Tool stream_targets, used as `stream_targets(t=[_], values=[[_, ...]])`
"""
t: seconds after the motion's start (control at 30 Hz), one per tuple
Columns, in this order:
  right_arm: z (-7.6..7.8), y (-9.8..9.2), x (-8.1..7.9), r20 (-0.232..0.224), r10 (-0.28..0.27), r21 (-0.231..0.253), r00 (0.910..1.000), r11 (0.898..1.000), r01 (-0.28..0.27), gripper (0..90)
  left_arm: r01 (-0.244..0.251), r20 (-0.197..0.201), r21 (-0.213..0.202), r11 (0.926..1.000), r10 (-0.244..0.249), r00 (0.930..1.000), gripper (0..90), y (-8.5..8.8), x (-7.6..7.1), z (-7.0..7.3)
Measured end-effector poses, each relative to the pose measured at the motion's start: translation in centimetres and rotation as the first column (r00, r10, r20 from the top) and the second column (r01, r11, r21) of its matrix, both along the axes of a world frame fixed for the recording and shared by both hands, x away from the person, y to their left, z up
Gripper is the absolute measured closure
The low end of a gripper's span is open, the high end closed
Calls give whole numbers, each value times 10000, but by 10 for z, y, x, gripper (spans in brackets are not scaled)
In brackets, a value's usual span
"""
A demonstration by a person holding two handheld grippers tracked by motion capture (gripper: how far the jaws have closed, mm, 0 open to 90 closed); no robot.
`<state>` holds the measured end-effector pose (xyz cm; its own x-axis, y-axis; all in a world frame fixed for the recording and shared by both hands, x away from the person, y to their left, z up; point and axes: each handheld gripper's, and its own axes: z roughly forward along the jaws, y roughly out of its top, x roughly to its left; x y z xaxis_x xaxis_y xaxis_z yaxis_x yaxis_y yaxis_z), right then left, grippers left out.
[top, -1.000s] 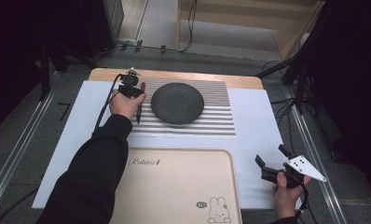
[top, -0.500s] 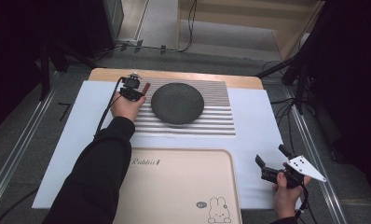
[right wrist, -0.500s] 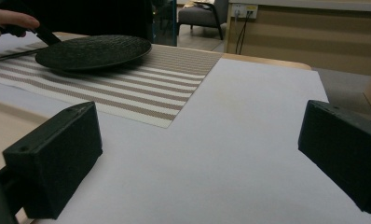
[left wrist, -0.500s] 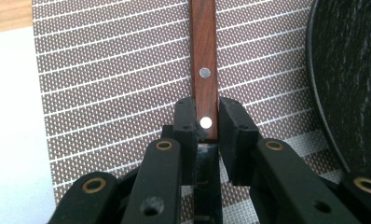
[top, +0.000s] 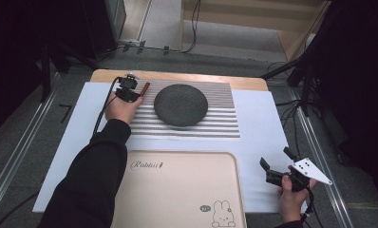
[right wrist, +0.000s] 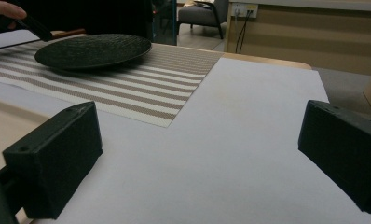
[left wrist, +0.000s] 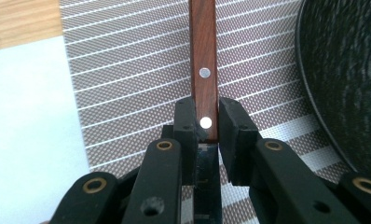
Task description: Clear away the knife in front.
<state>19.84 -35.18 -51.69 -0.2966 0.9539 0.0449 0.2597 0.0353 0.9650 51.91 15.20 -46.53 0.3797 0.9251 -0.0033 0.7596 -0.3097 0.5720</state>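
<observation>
The left gripper (left wrist: 207, 122) has just closed its fingers on a wooden handle (left wrist: 203, 65) lying on the striped mat (left wrist: 127, 70) beside the plate (top: 181, 104). The right gripper (top: 278, 165) rests with fingers open.

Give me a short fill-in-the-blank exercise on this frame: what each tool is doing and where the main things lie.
1. The left tool is shut on a wooden handle that has silver ____ set in it.
2. The dark round plate lies on the ____ placemat.
3. The right tool has its jaws ____, with nothing between them.
4. The beige tray bears a drawing of a ____.

Missing words: rivets; striped; open; rabbit
</observation>
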Motion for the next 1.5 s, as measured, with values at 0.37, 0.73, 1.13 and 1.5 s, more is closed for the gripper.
stream_targets(t=[0.37, 0.73, 1.13, 1.5], values=[[0, 0, 0, -15, 3, -75, 10000, 10000, -3, 0, 310, 96, -387, 9988, -307, 9995, 776, 11, -17, 15], [0, 1, 0, -38, 20, -103, 10000, 9999, -21, 0, 682, 466, -581, 9960, -656, 9968, 776, 19, -40, 37], [0, 1, 0, -61, -2, -139, 10000, 9999, 1, 0, 1295, 776, -639, 9895, -1245, 9892, 776, 21, -69, 48], [0, 1, 1, -57, 24, -169, 10000, 9999, -25, 0, 1727, 816, -910, 9808, -1655, 9828, 776, 25, -95, 57]])
